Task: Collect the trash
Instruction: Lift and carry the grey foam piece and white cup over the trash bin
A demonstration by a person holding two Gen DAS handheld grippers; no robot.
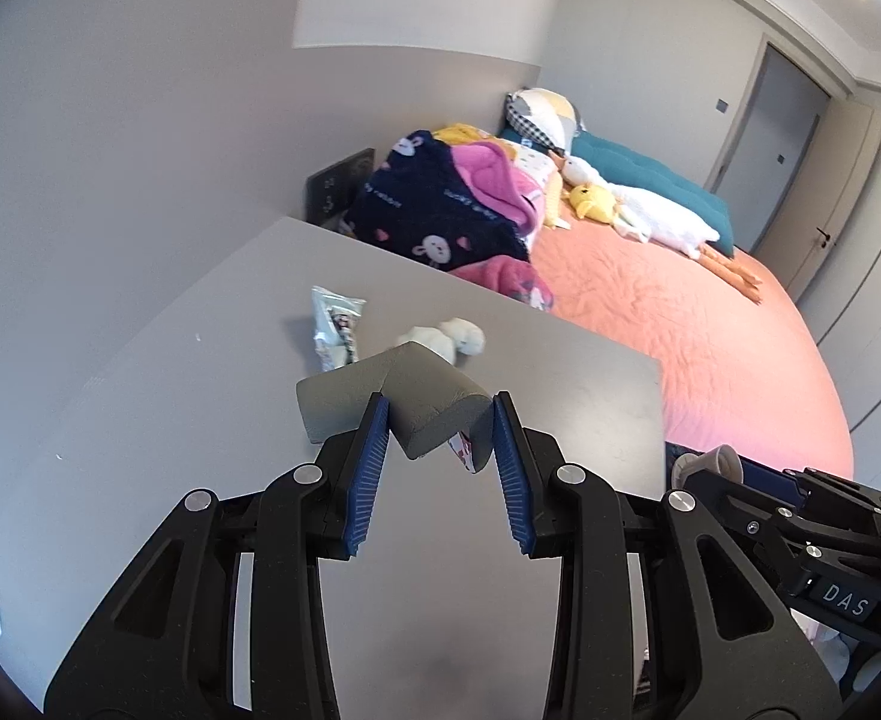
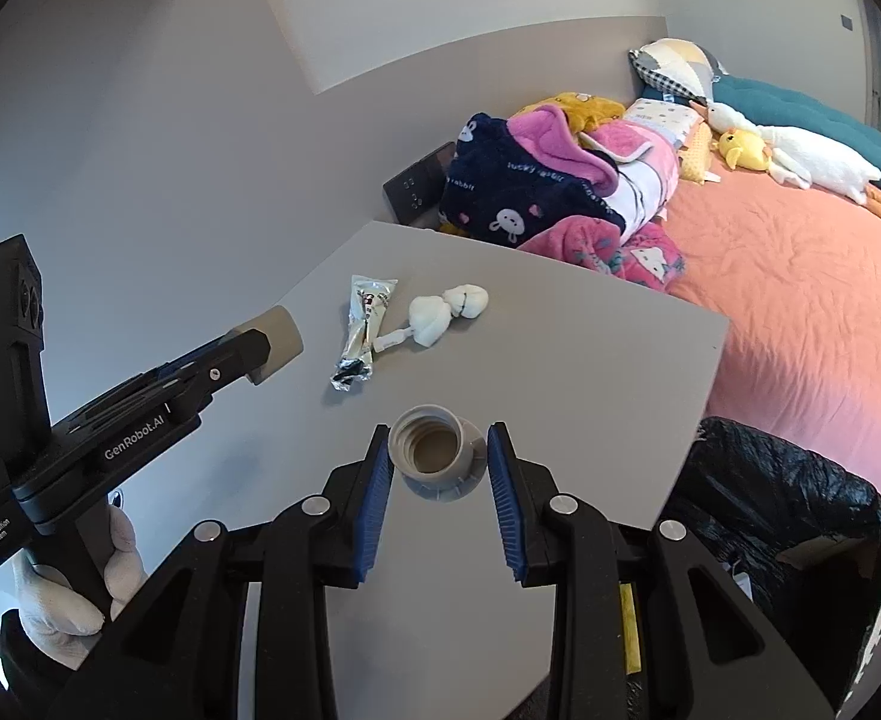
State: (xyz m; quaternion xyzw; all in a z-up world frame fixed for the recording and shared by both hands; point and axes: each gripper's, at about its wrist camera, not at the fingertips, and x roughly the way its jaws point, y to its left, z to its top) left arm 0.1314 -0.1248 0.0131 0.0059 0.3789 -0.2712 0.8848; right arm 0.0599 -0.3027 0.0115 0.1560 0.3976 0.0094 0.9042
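My left gripper [image 1: 440, 420] is shut on a grey L-shaped foam corner piece [image 1: 398, 399] and holds it over the grey table [image 1: 140, 420]. It also shows in the right wrist view [image 2: 272, 336]. My right gripper [image 2: 439, 450] is shut on a grey threaded plastic cap [image 2: 434, 459], open side up, above the table [image 2: 590, 408]. On the table behind lie a crumpled foil wrapper [image 1: 335, 324] [image 2: 365, 324] and a wad of white tissue [image 1: 446, 339] [image 2: 446, 309].
A bin lined with a black bag [image 2: 770, 528] stands at the table's right edge. A bed [image 1: 710, 348] with an orange sheet, blankets and plush toys lies beyond. A dark wall panel [image 1: 338, 183] sits behind the table.
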